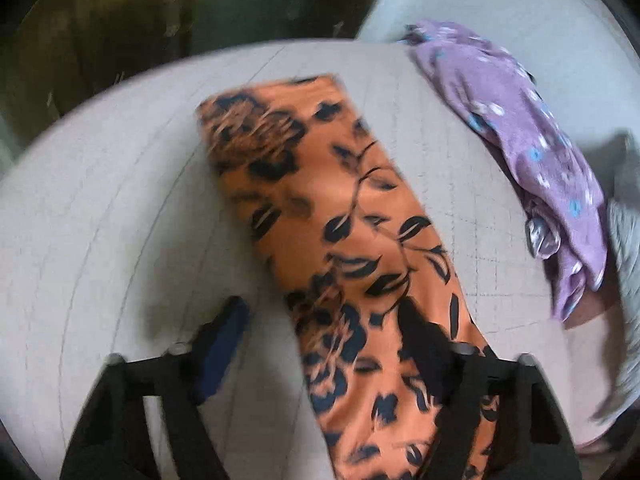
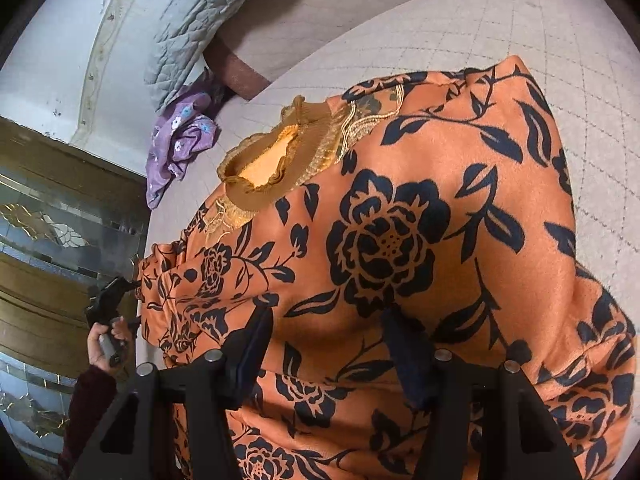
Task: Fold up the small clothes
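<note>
Two garments share the pale quilted bed [image 2: 520, 40] under your grippers. Largest is the orange floral top [image 2: 400, 240], which fills most of your right wrist view from center down to 6 o'clock, its ruffled mustard collar [image 2: 264, 172] at about 10 o'clock. In your left wrist view the same top shows as a long folded band [image 1: 340, 220] running from 11 o'clock to 6 o'clock.

At 12 o'clock in the right view a grey quilted blanket [image 2: 200, 28] is bunched above the mattress, beside a dark red bolster [image 2: 236, 72]. Your smaller purple flowered garment [image 1: 520, 140] lies crumpled at 2 o'clock in the left view, apart from the orange top; in the right view it sits at 10 o'clock by the bed's edge.

Your right gripper [image 2: 332, 344] hangs just over the orange cloth with its fingers spread and nothing between them. Your left gripper [image 1: 320, 344] is spread too, one finger over the bare bed, the other against the orange band. That view is blurred, so you cannot tell if it touches. Your left hand [image 2: 108, 344] shows at 8 o'clock in the right view.
</note>
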Action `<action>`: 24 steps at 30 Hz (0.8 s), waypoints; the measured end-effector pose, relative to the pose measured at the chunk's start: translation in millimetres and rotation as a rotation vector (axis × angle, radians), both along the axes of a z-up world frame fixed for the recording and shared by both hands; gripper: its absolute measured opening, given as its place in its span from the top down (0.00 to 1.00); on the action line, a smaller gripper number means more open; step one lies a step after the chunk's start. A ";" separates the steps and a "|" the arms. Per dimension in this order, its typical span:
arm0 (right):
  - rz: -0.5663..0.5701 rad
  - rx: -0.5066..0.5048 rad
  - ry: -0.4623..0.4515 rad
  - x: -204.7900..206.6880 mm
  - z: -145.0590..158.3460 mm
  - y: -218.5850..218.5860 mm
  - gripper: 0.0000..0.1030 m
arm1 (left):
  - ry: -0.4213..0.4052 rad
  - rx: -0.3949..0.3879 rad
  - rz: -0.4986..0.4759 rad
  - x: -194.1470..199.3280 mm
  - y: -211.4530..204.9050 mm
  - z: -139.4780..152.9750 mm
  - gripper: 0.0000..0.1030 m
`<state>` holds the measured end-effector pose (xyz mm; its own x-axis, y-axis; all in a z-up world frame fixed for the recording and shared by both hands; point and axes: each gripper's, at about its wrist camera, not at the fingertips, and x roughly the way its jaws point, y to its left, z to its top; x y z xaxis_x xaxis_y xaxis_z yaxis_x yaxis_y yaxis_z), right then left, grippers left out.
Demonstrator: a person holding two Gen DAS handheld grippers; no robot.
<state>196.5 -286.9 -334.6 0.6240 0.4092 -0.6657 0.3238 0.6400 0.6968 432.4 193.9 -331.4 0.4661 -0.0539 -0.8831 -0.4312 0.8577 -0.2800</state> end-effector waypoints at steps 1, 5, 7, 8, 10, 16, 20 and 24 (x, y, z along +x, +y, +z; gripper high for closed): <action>-0.003 -0.002 -0.002 -0.1 0.1 -0.7 0.41 | 0.002 0.032 -0.036 3.7 -6.5 -0.3 0.66; -0.011 -0.023 -0.001 0.4 0.1 -3.5 0.41 | -0.004 0.065 -0.103 5.5 -17.3 3.4 0.93; -0.023 -0.030 -0.005 1.3 1.4 -5.5 0.41 | -0.066 0.062 -0.115 -0.9 -20.1 17.6 0.94; -0.026 -0.032 -0.007 1.1 2.4 -6.1 0.41 | -0.090 0.065 -0.133 -2.5 -21.3 26.7 0.94; -0.035 -0.035 -0.013 -0.1 4.6 -8.3 0.41 | -0.128 0.101 -0.197 -11.9 -37.0 49.1 0.94; -0.080 -0.058 -0.052 -11.9 16.8 -23.3 0.41 | -0.226 0.186 -0.414 -53.9 -103.5 113.0 0.94; -0.128 -0.050 -0.076 -24.5 23.4 -39.0 0.40 | -0.278 0.247 -0.614 -104.6 -179.2 141.1 0.94; -0.171 -0.046 -0.096 -38.9 28.5 -55.8 0.40 | -0.304 0.230 -0.795 -150.5 -257.8 148.0 0.94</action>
<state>157.5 -342.8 -306.1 0.7437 0.2622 -0.6149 0.3638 0.6129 0.7014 281.9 -63.8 -183.4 0.5826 -0.2987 -0.7559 0.3822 0.9215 -0.0695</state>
